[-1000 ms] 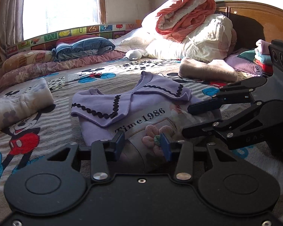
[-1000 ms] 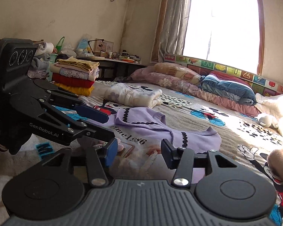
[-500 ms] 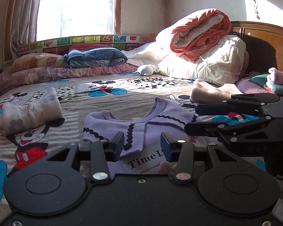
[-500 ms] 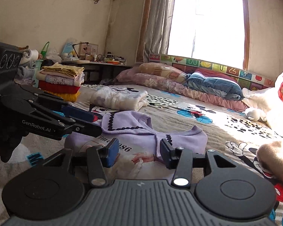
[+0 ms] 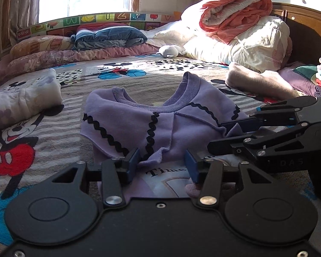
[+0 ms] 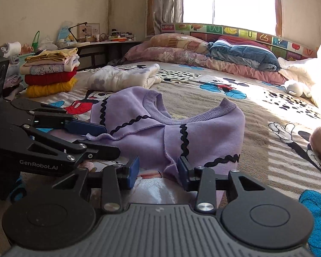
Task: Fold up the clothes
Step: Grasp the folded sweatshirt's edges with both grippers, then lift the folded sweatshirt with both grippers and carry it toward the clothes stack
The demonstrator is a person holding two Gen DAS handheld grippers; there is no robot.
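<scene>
A lilac fleece sweatshirt (image 5: 160, 126) with a ribbed neckband and black zigzag braid along its collar flaps lies on the cartoon-mouse bedspread (image 5: 42, 141), its printed front partly folded over so the neckline stands up in a soft arch. The left gripper (image 5: 161, 165) sits low at the garment's near edge, its blue-padded fingers (image 5: 132, 164) spread with a puckered tip of collar fabric between them, not visibly pinched. The right gripper (image 6: 158, 170), likewise parted, frames a bunched fold of the same cloth; in the left wrist view it reaches in from the sweatshirt's right, one finger above a corner of the collar and one below, though whether they press on it cannot be told. Left of the sweatshirt rests a rolled, quilted white blanket (image 5: 25, 105); beyond it, a smooth tan folded garment (image 5: 259, 83) and a puffy white-and-coral duvet bundle (image 5: 241, 27) against the wooden headboard (image 5: 306, 32). A neat stack of folded knits (image 6: 50, 75), red and yellow at the bottom, stands at the bed's edge.
</scene>
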